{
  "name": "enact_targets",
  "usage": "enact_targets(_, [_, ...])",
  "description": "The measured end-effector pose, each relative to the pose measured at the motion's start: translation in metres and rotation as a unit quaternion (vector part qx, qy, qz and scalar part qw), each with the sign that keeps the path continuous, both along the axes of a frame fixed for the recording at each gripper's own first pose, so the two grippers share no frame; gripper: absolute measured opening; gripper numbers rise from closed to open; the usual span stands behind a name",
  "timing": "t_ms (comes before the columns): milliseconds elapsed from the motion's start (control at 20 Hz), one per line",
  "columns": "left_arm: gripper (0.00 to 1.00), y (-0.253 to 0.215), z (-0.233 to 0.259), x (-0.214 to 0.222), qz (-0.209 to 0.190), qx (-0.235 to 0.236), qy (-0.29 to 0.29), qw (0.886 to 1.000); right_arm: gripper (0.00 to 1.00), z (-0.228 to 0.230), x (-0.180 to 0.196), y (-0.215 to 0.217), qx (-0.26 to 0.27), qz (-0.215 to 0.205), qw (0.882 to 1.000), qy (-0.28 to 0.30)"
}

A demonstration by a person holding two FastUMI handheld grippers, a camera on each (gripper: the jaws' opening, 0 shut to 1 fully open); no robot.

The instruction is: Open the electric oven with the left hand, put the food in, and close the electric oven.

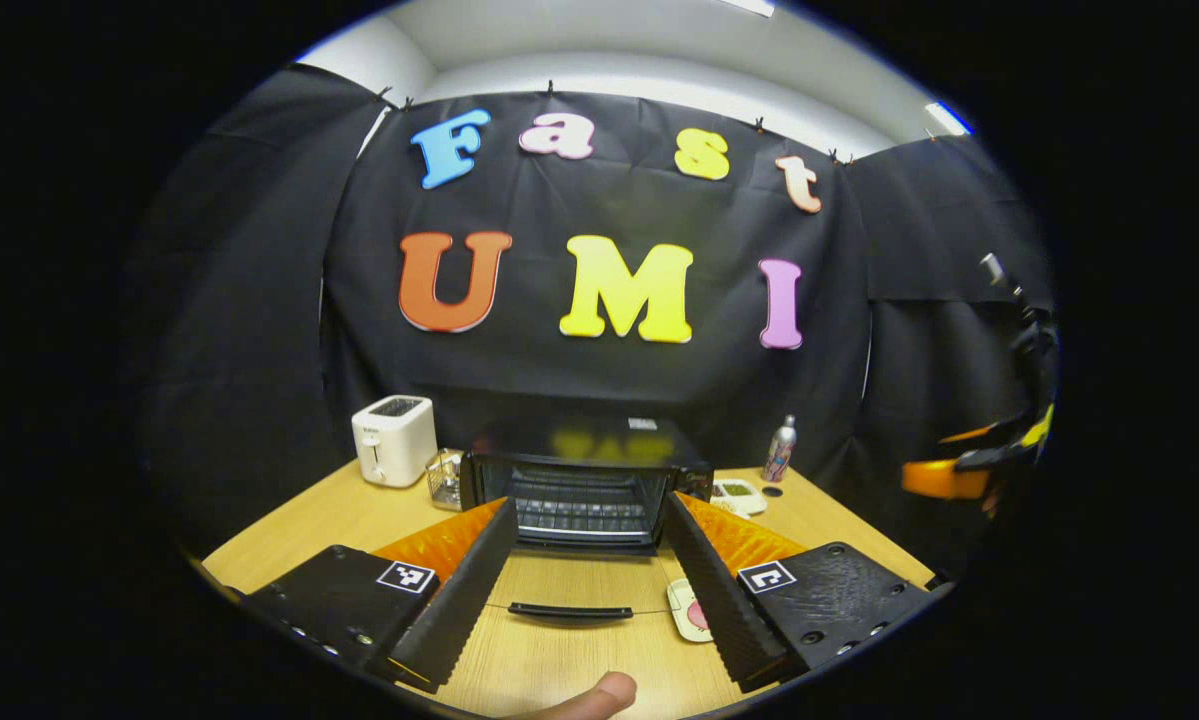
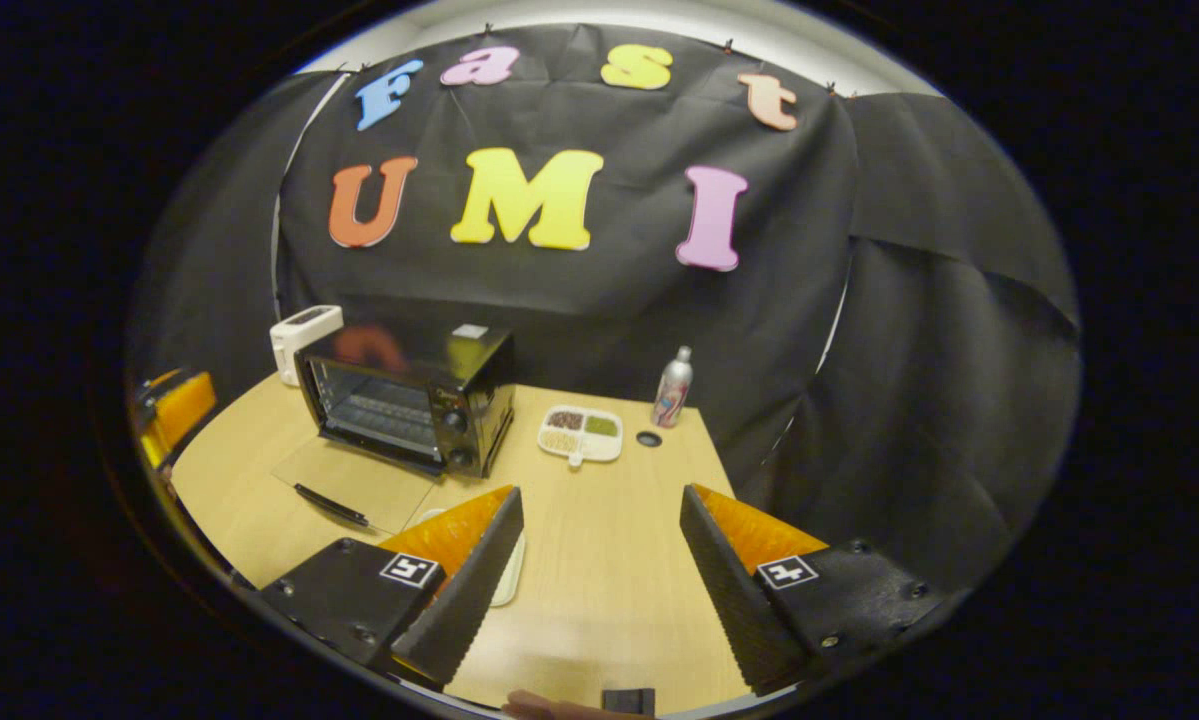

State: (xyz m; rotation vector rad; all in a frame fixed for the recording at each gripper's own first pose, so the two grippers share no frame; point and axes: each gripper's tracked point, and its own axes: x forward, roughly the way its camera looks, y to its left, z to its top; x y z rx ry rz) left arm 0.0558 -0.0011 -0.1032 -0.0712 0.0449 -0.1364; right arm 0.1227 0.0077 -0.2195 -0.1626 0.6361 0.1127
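Black oven (image 1: 584, 480), prob. white toaster (image 1: 392, 440)

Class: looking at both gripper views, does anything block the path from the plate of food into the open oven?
Nothing visible does. The oven door lies flat open, its rack bare, and the plate of food sits on the table just beside the door.

Oven (image 1: 584, 490) stands mid-bench with its door (image 1: 571, 585) folded down flat toward the front; cavity mouth open, wire rack (image 1: 579, 512) across it. Toaster (image 1: 392, 438) and a small glass item (image 1: 446, 478) crowd the oven's left flank. To its right: sectioned dish (image 2: 580, 433), spray bottle (image 2: 672, 388), small dark disc (image 2: 648, 438). A pale plate (image 1: 689, 610) lies just beside the door's right edge. Bare bench (image 2: 609, 560) between the right gripper's (image 2: 599, 590) wide-apart jaws. Black cloth walls close the back and the right side.
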Motion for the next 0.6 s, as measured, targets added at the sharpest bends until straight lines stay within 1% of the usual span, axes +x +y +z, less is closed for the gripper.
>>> enact_targets(100, [0.95, 0.004, 0.017, -0.016, 0.012, 0.003, -0.03, 0.999, 1.0, -0.043, 0.013, 0.01, 0.019, 0.003, 0.997, 0.072])
enact_targets(200, [0.95, 0.011, 0.027, -0.033, 0.027, 0.003, -0.05, 0.998, 0.99, -0.085, 0.02, 0.018, 0.042, 0.003, 0.989, 0.139])
enact_targets(300, [0.95, 0.019, 0.026, -0.047, 0.039, -0.001, -0.051, 0.998, 0.96, -0.12, 0.023, 0.026, 0.067, -0.005, 0.977, 0.201])
enact_targets(400, [0.95, 0.021, 0.027, -0.057, 0.038, -0.003, -0.055, 0.998, 0.89, -0.151, 0.026, 0.029, 0.085, -0.018, 0.963, 0.256])
enact_targets(450, [0.95, 0.025, 0.029, -0.061, 0.039, -0.003, -0.059, 0.998, 0.84, -0.163, 0.027, 0.031, 0.092, -0.021, 0.956, 0.28])
enact_targets(500, [0.95, 0.027, 0.032, -0.065, 0.041, 0.002, -0.063, 0.997, 0.83, -0.174, 0.028, 0.032, 0.097, -0.023, 0.95, 0.297])
enact_targets(600, [0.95, 0.034, 0.036, -0.072, 0.048, 0.015, -0.069, 0.996, 0.77, -0.191, 0.029, 0.036, 0.112, -0.025, 0.938, 0.328])
